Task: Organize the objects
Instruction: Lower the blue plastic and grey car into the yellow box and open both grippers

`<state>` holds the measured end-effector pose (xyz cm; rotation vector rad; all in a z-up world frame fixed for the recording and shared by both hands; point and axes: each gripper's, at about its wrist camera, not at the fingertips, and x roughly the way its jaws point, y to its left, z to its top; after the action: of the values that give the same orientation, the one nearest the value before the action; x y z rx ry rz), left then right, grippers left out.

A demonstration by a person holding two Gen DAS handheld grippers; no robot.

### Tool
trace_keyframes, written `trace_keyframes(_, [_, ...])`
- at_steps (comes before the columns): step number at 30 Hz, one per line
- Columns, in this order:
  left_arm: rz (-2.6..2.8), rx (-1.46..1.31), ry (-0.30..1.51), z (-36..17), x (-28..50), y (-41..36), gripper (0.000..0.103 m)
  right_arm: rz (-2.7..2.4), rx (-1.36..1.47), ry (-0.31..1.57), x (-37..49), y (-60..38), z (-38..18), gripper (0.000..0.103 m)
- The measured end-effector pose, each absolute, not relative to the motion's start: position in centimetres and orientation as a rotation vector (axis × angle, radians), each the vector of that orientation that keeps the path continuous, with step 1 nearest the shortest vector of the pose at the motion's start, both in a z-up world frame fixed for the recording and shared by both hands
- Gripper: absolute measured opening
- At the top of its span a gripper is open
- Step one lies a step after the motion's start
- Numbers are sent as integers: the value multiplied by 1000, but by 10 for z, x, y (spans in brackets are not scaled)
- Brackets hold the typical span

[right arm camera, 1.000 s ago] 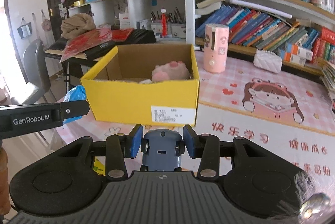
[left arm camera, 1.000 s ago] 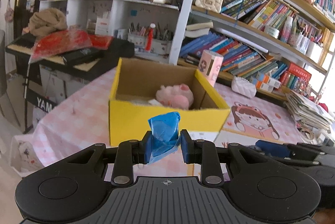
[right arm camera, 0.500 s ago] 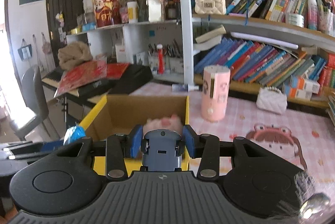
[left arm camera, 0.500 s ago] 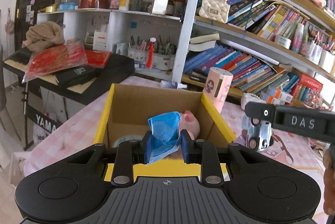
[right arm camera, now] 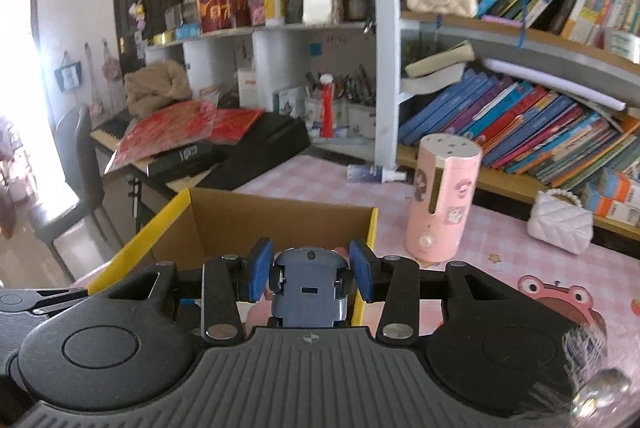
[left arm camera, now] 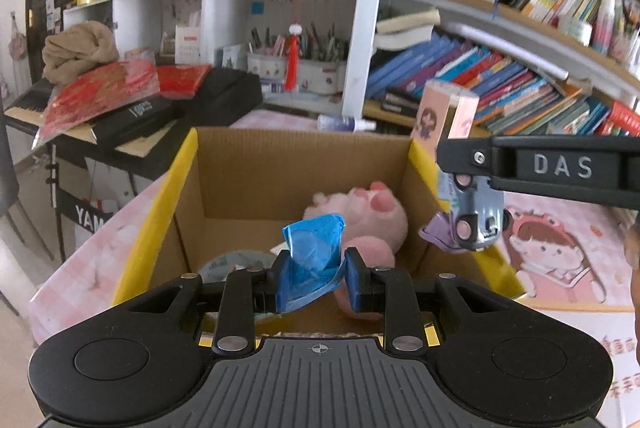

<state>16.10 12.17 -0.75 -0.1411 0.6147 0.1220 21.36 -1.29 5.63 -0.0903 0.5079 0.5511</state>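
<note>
A yellow cardboard box [left arm camera: 160, 211] stands open on the pink table; it also shows in the right wrist view [right arm camera: 160, 224]. A pink plush pig [left arm camera: 360, 211] and a round grey item [left arm camera: 236, 262] lie inside. My left gripper [left arm camera: 314, 278] is shut on a crumpled blue packet [left arm camera: 314, 256] above the box's near edge. My right gripper [right arm camera: 308, 270] is shut on a grey-blue toy car [right arm camera: 308, 288] over the box's right wall; the car also shows in the left wrist view [left arm camera: 474, 211].
A pink cylindrical humidifier [right arm camera: 442, 203] stands right of the box. A small white bottle [right arm camera: 372, 172] lies behind it, a white quilted purse [right arm camera: 560, 224] at the right. Bookshelves [right arm camera: 520, 123] back the table; a keyboard with red packets [right arm camera: 172, 131] is at the left.
Both grippers have risen and moved forward over the box with their objects. The right gripper with the car has come in above the box's right wall.
</note>
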Motion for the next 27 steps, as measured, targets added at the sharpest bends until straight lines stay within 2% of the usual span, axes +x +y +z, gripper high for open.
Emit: trace_keyframes(27, [153,-93,724,-33,191,119,30,678,-264,650,259,35,11,40])
